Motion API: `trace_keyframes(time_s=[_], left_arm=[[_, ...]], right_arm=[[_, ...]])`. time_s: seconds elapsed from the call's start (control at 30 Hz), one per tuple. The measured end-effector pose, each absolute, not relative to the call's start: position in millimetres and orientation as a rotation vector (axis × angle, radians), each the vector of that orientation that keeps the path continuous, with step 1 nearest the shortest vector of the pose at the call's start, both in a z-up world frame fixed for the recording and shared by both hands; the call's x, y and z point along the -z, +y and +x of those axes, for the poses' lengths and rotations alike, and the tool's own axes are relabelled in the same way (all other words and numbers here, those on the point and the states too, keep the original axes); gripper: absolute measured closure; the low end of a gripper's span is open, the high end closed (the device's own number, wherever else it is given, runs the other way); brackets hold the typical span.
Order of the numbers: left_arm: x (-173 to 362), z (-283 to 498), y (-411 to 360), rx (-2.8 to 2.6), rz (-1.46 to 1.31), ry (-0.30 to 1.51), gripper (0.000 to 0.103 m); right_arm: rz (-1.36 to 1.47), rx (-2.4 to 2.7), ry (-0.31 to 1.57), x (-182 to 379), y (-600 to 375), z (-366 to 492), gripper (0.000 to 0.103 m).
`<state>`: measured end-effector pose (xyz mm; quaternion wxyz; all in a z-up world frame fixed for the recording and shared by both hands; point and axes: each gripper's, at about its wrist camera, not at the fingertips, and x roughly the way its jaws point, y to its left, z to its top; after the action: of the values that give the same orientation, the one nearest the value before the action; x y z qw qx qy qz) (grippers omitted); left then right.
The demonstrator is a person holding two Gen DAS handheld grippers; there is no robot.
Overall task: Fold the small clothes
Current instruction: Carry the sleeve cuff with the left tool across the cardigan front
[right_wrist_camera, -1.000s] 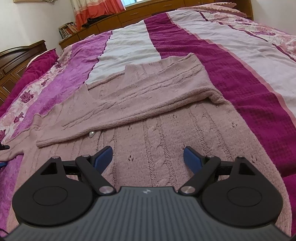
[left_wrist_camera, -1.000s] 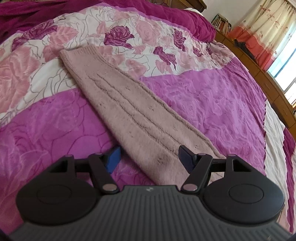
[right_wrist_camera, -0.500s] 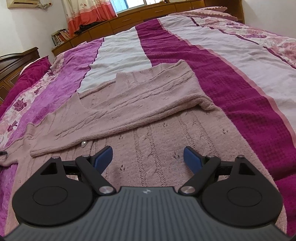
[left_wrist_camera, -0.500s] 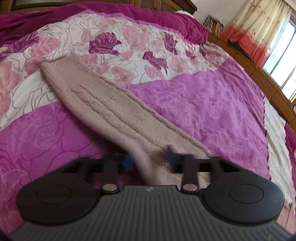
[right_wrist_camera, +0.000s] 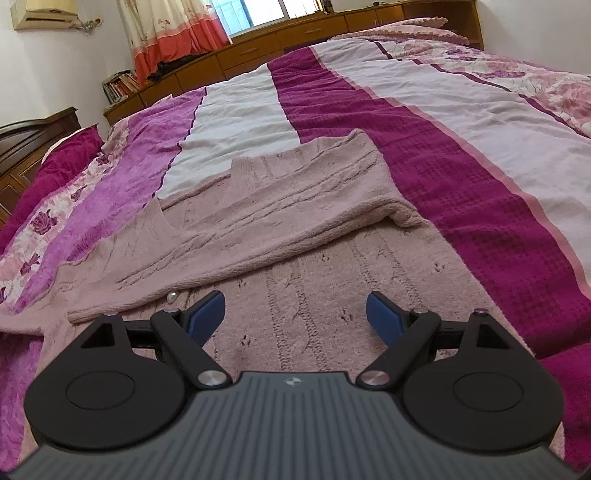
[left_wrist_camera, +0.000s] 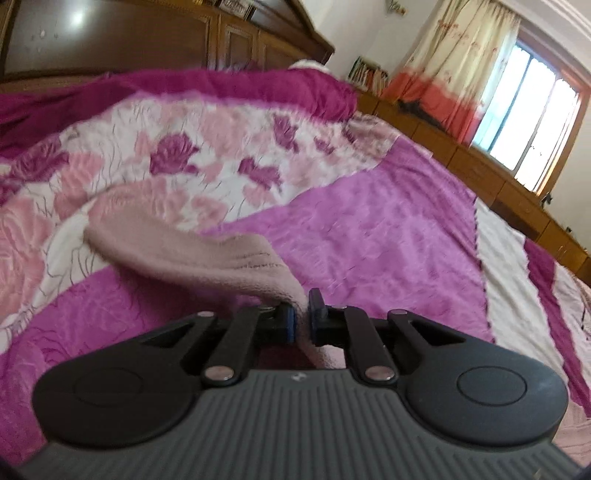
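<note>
A dusty-pink cable-knit sweater lies flat on the bed, one sleeve folded across its body. In the left wrist view its other sleeve rises off the bedspread in a fold. My left gripper is shut on that sleeve, the knit pinched between the blue pads. My right gripper hovers open just over the sweater's lower body, nothing between its fingers. A small shiny button sits by its left finger.
The bed carries a striped magenta, white and floral bedspread. A wooden headboard stands at the far end. Low wooden cabinets, a curtained window and books line the far wall.
My left gripper closed on the sleeve and lifted it, so the sleeve now arches off the bed. The right gripper stayed open over the sweater, its view tipping up slightly.
</note>
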<state>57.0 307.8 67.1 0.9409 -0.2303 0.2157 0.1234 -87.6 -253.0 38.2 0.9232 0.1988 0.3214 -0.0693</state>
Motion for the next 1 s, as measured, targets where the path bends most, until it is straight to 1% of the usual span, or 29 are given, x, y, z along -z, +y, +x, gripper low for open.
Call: trace_keyframes(time_s=[0.2, 0.23, 0.33, 0.47, 0.67, 0.73, 0.8, 0.83, 0.9, 0.97, 1.0], left_arm=[[-99.4, 42.4, 285.0, -0.196, -0.441, 0.355, 0.094], [-105.2, 39.6, 280.3, -0.186, -0.427, 0.337, 0.097], [-120.5, 38.0, 264.8, -0.140, -0.381, 0.310, 0.097], [-121.1, 43.9, 254.1, -0.136, -0.366, 0.353, 0.097], [-98.1, 44.9, 257.4, -0.181, -0.420, 0.467, 0.094], [-87.6, 41.4, 262.4, -0.199, -0.460, 0.499, 0.084], [-79.6, 36.0, 266.1, -0.235, -0.482, 0.521, 0.060], [-76.4, 34.5, 267.4, -0.254, -0.482, 0.526, 0.056], [-70.9, 29.6, 269.1, -0.284, -0.475, 0.535, 0.043], [-65.9, 26.7, 271.1, -0.299, -0.482, 0.546, 0.036], [-63.1, 26.0, 272.7, -0.305, -0.493, 0.550, 0.035]], right_arm=[[0.434, 0.149, 0.640, -40.5, -258.9, -93.6, 0.015], [0.436, 0.149, 0.638, -40.7, -259.5, -94.2, 0.015], [0.443, 0.147, 0.635, -40.1, -260.3, -96.7, 0.015], [0.458, 0.137, 0.633, -41.0, -261.5, -98.4, 0.015], [0.464, 0.126, 0.622, -44.0, -263.8, -101.9, 0.015], [0.471, 0.126, 0.621, -43.9, -264.3, -103.6, 0.015], [0.474, 0.121, 0.619, -43.9, -264.4, -104.7, 0.015], [0.475, 0.118, 0.619, -43.5, -264.3, -104.9, 0.015], [0.477, 0.114, 0.622, -41.8, -264.4, -104.2, 0.015], [0.480, 0.111, 0.629, -39.5, -263.5, -103.0, 0.015], [0.481, 0.110, 0.635, -38.1, -262.7, -101.9, 0.015]])
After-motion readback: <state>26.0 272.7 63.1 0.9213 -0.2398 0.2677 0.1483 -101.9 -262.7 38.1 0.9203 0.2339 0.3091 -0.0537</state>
